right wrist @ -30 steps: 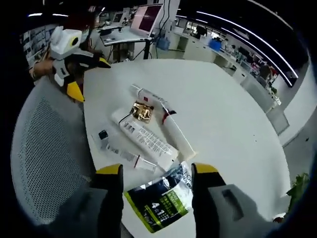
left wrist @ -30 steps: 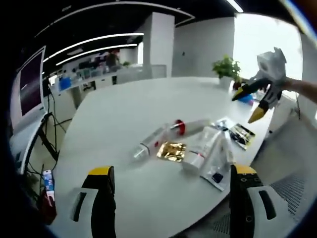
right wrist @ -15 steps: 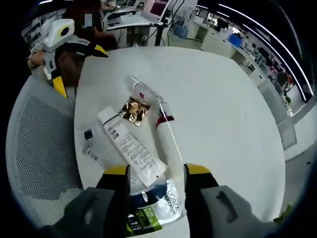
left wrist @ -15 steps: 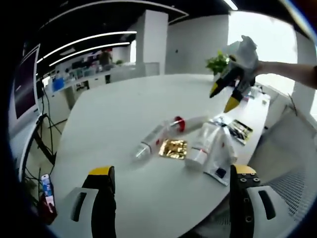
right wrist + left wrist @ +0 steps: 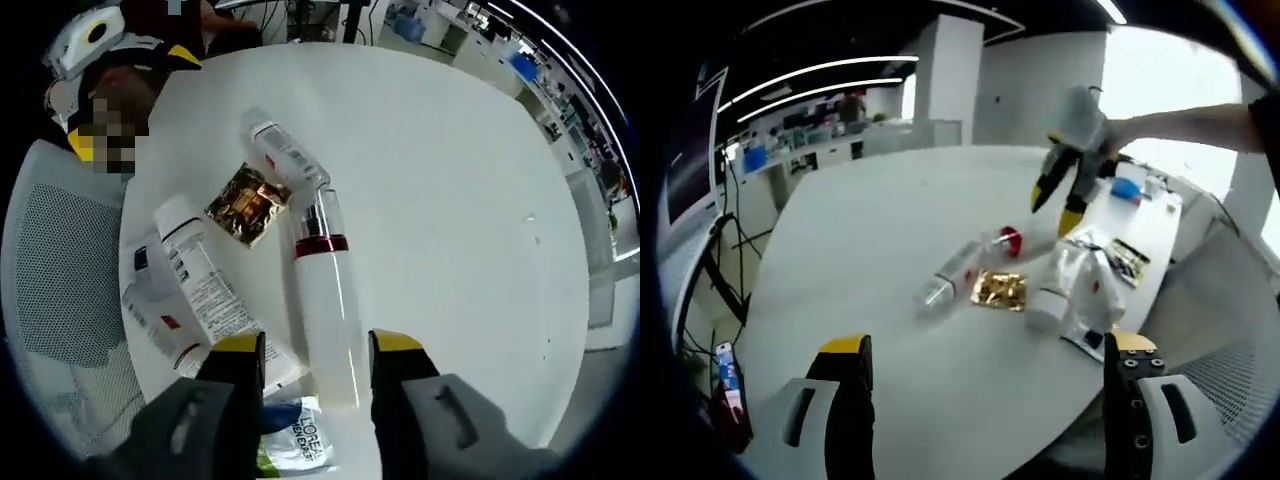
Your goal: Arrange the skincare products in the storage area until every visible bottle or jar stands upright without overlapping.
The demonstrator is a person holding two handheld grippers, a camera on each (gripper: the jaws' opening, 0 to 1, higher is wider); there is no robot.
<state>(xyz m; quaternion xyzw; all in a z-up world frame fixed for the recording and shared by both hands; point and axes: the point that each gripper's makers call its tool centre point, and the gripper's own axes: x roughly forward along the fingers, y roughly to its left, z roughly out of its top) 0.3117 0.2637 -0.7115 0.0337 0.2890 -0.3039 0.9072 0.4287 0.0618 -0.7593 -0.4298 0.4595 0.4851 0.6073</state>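
Right claw, jaws spread, has dropped over the white pump bottle, lying flat on the surface beside a gold sachet and tube. Left claw hangs back, released. Nothing stands upright yet.

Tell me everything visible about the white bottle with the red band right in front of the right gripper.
The white bottle with the red band lies flat on the white table, not upright. It has a long, glossy white body, a red collar and a clear cap, whose end reaches a smaller clear bottle. A white tube lies beside it. The body's lower end sits between the open jaws of the right gripper, which has not closed on it. In the left gripper view it lies under that gripper.
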